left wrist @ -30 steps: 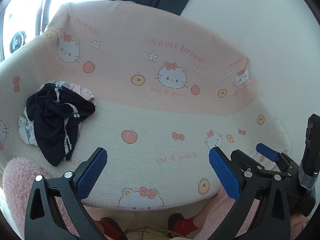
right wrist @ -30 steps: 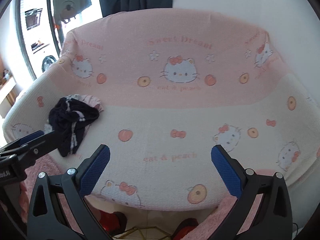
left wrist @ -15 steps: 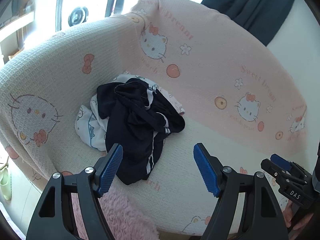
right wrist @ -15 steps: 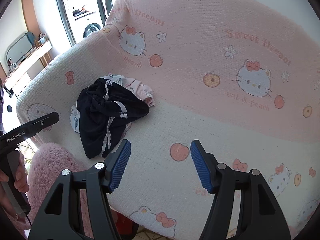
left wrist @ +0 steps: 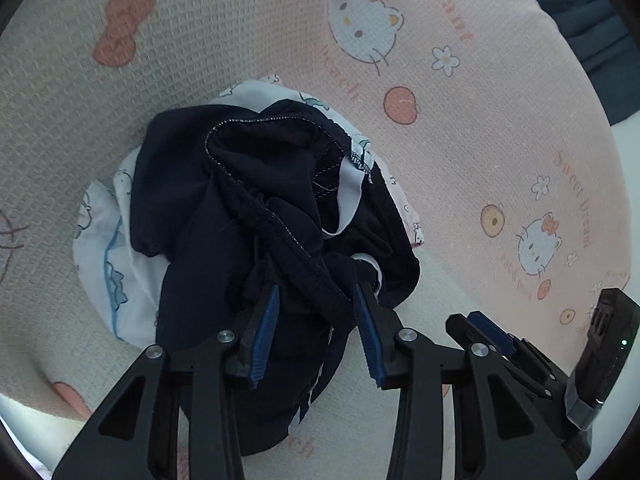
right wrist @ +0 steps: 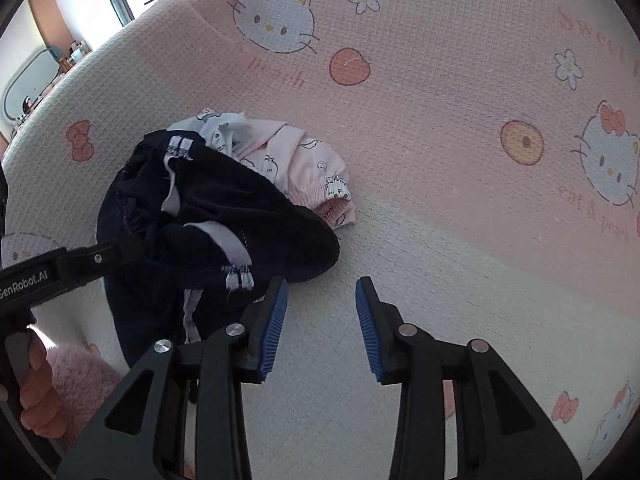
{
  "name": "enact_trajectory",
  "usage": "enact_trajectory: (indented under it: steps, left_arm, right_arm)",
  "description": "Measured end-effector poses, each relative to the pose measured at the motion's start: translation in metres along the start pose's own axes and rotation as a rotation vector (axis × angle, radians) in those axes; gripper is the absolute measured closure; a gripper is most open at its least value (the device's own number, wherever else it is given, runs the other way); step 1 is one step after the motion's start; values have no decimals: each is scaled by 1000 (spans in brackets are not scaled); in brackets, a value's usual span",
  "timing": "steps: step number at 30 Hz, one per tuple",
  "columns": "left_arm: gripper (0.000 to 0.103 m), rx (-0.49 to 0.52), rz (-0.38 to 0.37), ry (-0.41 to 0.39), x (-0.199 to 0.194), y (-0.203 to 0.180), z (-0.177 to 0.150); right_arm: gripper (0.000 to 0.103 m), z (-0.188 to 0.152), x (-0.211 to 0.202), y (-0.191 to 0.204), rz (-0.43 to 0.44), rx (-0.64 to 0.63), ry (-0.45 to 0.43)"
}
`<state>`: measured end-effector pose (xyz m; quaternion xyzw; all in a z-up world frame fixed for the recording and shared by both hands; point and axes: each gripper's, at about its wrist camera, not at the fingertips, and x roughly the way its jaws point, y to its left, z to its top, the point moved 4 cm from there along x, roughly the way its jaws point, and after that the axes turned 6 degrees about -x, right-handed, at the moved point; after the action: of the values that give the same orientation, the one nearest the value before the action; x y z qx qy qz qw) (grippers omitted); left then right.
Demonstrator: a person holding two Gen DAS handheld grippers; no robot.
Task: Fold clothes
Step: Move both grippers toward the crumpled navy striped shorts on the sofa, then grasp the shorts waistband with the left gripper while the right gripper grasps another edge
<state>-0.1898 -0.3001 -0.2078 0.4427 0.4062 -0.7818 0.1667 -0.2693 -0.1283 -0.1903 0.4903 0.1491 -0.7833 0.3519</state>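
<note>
A crumpled navy garment with white stripes [left wrist: 224,208] [right wrist: 208,208] tops a small pile on the sofa cover [left wrist: 480,140]. Under it lie a white printed garment [left wrist: 108,256] [right wrist: 216,128] and a pink one [right wrist: 304,164]. My left gripper [left wrist: 316,296] points down into the navy garment. Its jaws are closing with a ridge of the dark cloth between them, and the pads are not clamped. My right gripper [right wrist: 320,292] hangs just right of the pile, jaws closing over bare cover. Its left finger [right wrist: 276,312] is at the navy garment's edge.
The pink and cream cartoon-print cover [right wrist: 440,160] drapes the whole sofa seat and back. A fluffy pink cushion [right wrist: 80,376] lies at the seat's front left, by the person's hand [right wrist: 36,400]. A dark curtain [left wrist: 592,20] hangs behind the sofa.
Both grippers have swung left and down from the middle of the sofa onto the clothes pile. Both pairs of jaws have narrowed from wide open.
</note>
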Motion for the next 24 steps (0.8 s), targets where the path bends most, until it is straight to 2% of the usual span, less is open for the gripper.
enact_trajectory:
  steps: [1, 3, 7, 8, 9, 10, 11, 12, 15, 18, 24]
  left_arm:
    - [62, -13, -5, 8, 6, 1, 1]
    - [60, -35, -10, 24, 19, 2, 3]
    - [54, -23, 4, 26, 31, -1, 4]
    - [54, -17, 10, 24, 32, -2, 4]
    - [54, -10, 19, 21, 34, -4, 4]
    - [61, -4, 28, 17, 36, -5, 3]
    - [69, 3, 35, 16, 36, -6, 2]
    - [83, 10, 41, 15, 37, -8, 1]
    - [89, 43, 46, 9, 37, -16, -3]
    - [91, 106, -8, 28, 31, -38, -20]
    - [91, 205, -114, 123, 14, -89, -97]
  right_arm:
    - [52, 5, 11, -2, 10, 9, 6]
    - [41, 12, 31, -3, 25, 16, 18]
    - [39, 20, 68, -6, 32, 32, 54]
    - [44, 20, 77, -9, 46, 44, 71]
    - [75, 19, 84, -9, 68, 53, 89]
    - [93, 17, 91, -8, 83, 56, 113]
    - [98, 15, 92, -6, 93, 50, 124]
    - [100, 12, 91, -3, 102, 41, 127]
    - [101, 6, 65, 6, 95, -9, 90]
    - [101, -2, 23, 0, 28, -45, 44]
    - [101, -42, -73, -36, -83, -28, -17]
